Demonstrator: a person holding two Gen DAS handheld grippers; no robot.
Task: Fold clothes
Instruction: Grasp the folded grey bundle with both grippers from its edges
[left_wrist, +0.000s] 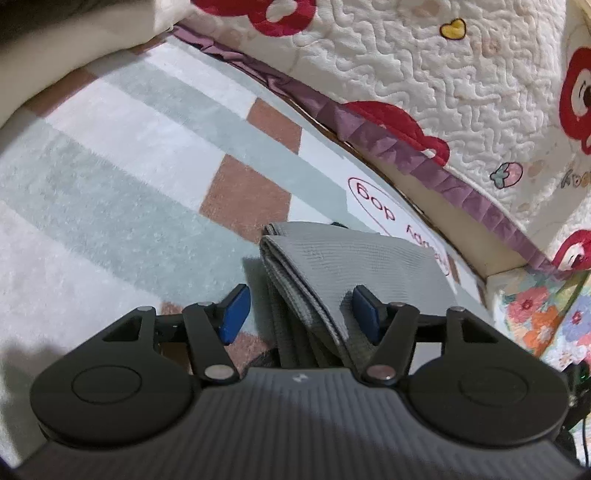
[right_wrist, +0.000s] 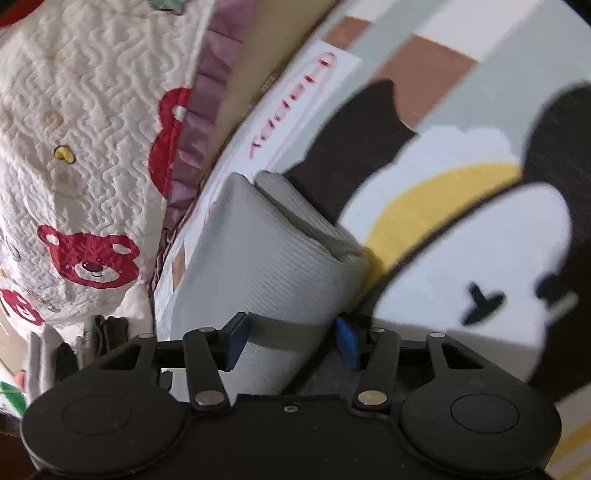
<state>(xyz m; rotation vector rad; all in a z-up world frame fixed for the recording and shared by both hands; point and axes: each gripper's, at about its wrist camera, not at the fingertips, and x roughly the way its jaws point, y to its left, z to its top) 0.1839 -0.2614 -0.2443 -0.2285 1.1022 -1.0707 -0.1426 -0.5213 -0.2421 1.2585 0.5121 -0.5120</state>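
A grey ribbed garment, folded into a thick stack, lies on the checked rug close to the bed. My left gripper is open over its near edge. Its right blue pad rests against the cloth and its left pad stands clear of it. In the right wrist view the same grey garment shows its layered fold. My right gripper straddles the near end, open, with the cloth filling the gap between the blue pads and not visibly squeezed.
A cream quilted bedspread with red bears and a purple frill hangs right behind the garment. A white patch with red writing is on the rug. A panda pattern covers the rug beside the stack. Floral fabric lies at the right.
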